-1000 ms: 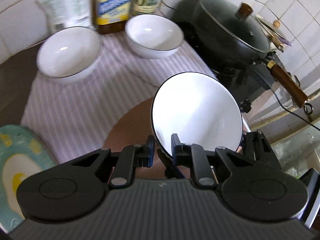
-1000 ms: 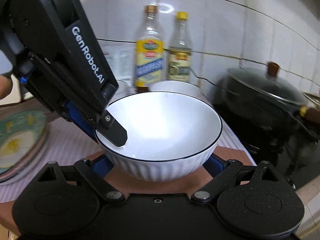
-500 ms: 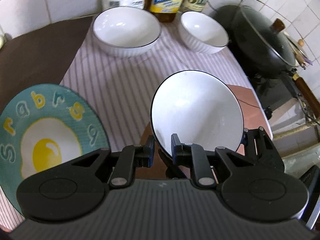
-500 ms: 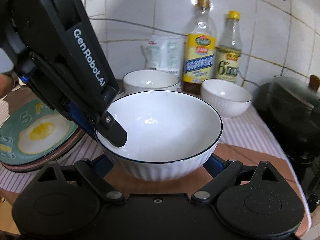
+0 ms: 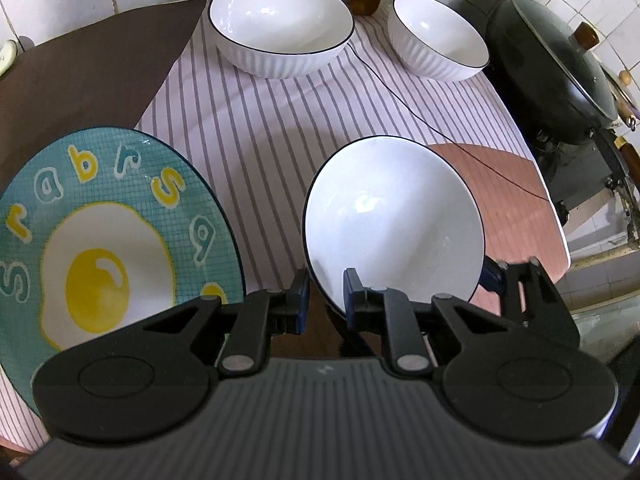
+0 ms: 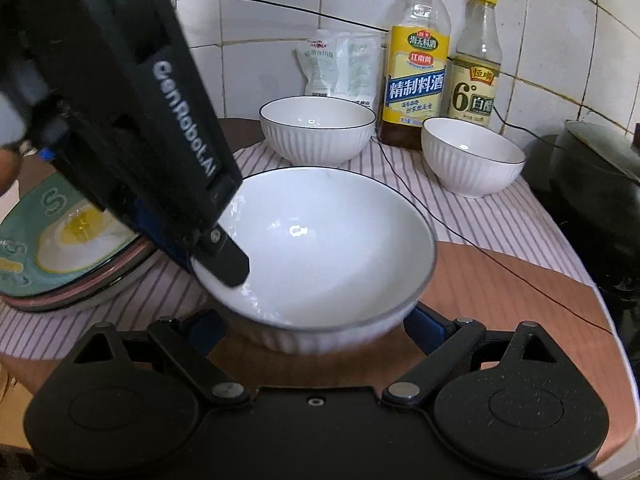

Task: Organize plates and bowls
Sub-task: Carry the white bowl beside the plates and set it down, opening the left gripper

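a: what's my left gripper (image 5: pixel 325 296) doing?

b: i've got it clenched on the near rim of the held bowl (image 5: pixel 394 220), one finger (image 6: pixel 224 258) inside, the other outside. same pinch as a second ago.

a: and the right gripper (image 6: pixel 316 328)?

b: its fingers straddle the bowl's ribbed wall, one each side, as before. whether the pads press on it i cannot tell, the bowl hides them.

a: where's the bowl now?

b: between both tools, over the bare brown patch of counter (image 6: pixel 500 300) by the edge of the striped cloth (image 5: pixel 280 128). i can't tell if it touches down.

a: what changed?

b: my views swung. a second ago the egg plate (image 5: pixel 100 240) was a sliver at the left edge; now it fills the lower left, just beside the bowl. the big bowl (image 5: pixel 280 26) and small bowl (image 5: pixel 438 36) at the back sit where they did, in front of the bottles (image 6: pixel 416 68), but look farther off and more centred. the wok (image 5: pixel 560 56) slid to the right edge. the plate rests on a stack.
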`<state>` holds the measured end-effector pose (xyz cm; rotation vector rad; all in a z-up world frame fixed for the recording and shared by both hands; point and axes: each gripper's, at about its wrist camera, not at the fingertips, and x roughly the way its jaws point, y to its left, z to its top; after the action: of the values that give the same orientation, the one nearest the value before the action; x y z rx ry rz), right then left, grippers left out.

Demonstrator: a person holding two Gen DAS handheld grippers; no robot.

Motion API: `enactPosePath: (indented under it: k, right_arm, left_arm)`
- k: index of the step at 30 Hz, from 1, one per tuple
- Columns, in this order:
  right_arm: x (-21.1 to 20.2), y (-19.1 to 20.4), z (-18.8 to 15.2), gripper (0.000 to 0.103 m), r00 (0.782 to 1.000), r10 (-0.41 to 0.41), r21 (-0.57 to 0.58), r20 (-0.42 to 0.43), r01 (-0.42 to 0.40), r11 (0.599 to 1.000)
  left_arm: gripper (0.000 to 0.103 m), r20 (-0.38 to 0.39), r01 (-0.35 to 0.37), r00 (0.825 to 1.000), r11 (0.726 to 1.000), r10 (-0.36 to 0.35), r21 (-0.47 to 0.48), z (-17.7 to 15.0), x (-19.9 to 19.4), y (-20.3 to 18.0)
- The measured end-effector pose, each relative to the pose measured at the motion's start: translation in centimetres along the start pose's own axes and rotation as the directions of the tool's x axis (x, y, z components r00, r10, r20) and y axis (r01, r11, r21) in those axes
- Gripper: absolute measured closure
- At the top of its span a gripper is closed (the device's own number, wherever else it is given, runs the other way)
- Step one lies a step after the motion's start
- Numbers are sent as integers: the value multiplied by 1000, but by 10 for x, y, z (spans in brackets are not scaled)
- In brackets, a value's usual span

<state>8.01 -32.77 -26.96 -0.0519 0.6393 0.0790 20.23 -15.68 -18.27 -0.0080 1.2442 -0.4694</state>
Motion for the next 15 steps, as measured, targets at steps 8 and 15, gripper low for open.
enactPosePath:
  k: [8, 15]
  right_arm:
    - [-50, -13, 6, 7, 1000, -9, 120, -24, 12, 993]
    - [-72, -24, 31, 7, 999, 36, 264, 26, -41, 964]
  left_arm:
    - [73, -20, -11, 1000, 998, 12, 56, 4, -23, 2]
    - [73, 34, 40, 998, 995, -44, 92, 2, -55, 10]
